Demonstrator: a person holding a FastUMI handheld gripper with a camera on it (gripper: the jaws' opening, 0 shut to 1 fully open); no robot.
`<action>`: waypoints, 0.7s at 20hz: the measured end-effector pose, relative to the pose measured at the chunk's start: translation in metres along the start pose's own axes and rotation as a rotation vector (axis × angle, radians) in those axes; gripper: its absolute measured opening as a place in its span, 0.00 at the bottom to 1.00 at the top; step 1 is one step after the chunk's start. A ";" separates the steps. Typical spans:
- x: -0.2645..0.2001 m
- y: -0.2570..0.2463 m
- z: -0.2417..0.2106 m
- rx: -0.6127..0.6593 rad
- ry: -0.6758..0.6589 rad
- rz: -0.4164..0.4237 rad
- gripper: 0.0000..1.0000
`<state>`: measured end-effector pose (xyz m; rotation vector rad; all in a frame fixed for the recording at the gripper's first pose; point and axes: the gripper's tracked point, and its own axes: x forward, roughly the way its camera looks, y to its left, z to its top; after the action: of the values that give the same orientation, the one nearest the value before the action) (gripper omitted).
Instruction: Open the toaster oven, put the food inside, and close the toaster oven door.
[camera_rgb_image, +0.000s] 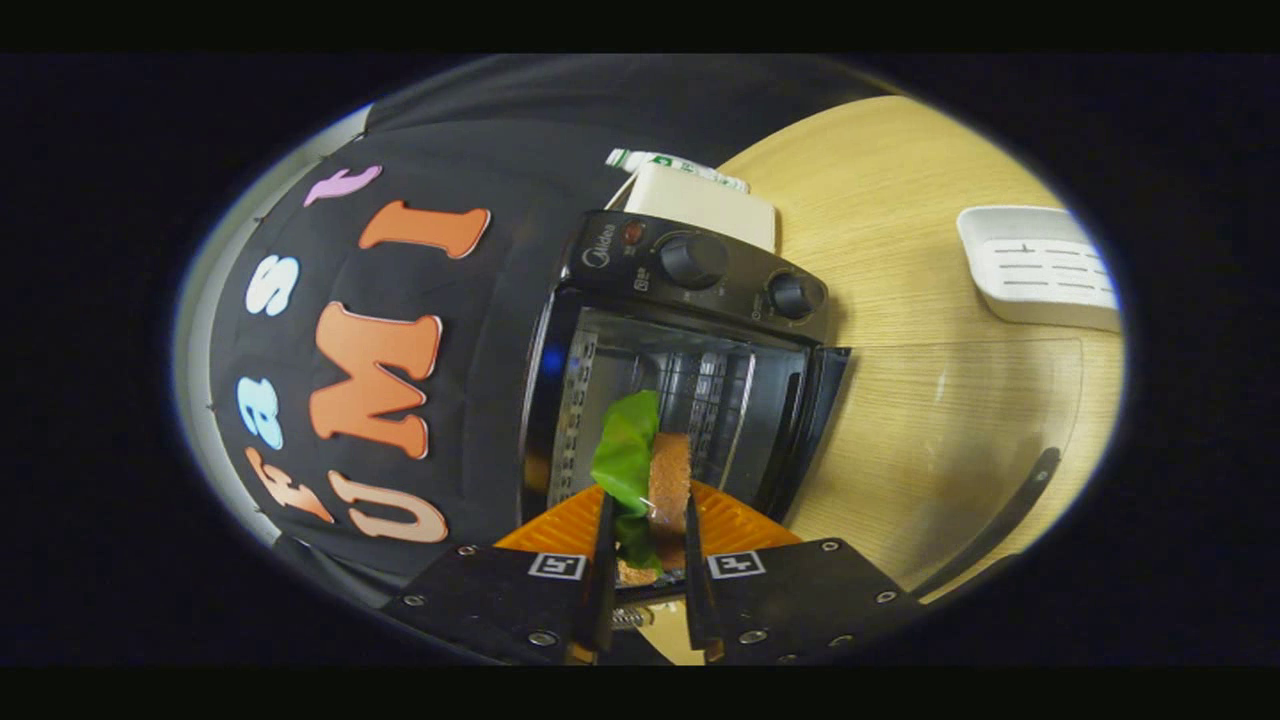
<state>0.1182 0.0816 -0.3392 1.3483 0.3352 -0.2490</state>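
From my remote seat, the booth's black cloth wall (480, 330) hangs farthest left, and just beside it stands the toaster oven (680, 370), viewed rolled on its side, its dark cavity open toward me with the wire rack visible inside. Its control panel (700, 265) carries two round knobs (692, 258) and a small red lamp. Down in front, my gripper (647, 560) has its fingers (604, 560) drawn close together, pinching the food (650, 470) between them: a sandwich-like piece with a green leaf on one side and a brown toasted slice on the other. Both fingers appear to press on it. The food reaches forward beyond the fingertips, its far end at the oven's mouth, just short of the rack. Behind the oven I can see a cream box (705, 205) and a white tube with green print (680, 165), lying on it or just beyond, I cannot tell which. To the right, the oven's glass door (960, 450) is swung fully open over the wooden table (880, 180), its dark handle (1005, 510) at the outer edge. Farther right sits a white device (1040, 265) with slots on top, well apart from the oven.
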 end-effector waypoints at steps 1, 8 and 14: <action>0.008 -0.001 0.001 0.036 -0.012 0.000 0.30; 0.031 -0.021 -0.002 0.145 -0.068 -0.130 0.42; 0.007 -0.033 -0.016 0.112 0.004 -0.199 0.97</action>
<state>0.1108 0.0907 -0.3743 1.4264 0.4648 -0.4361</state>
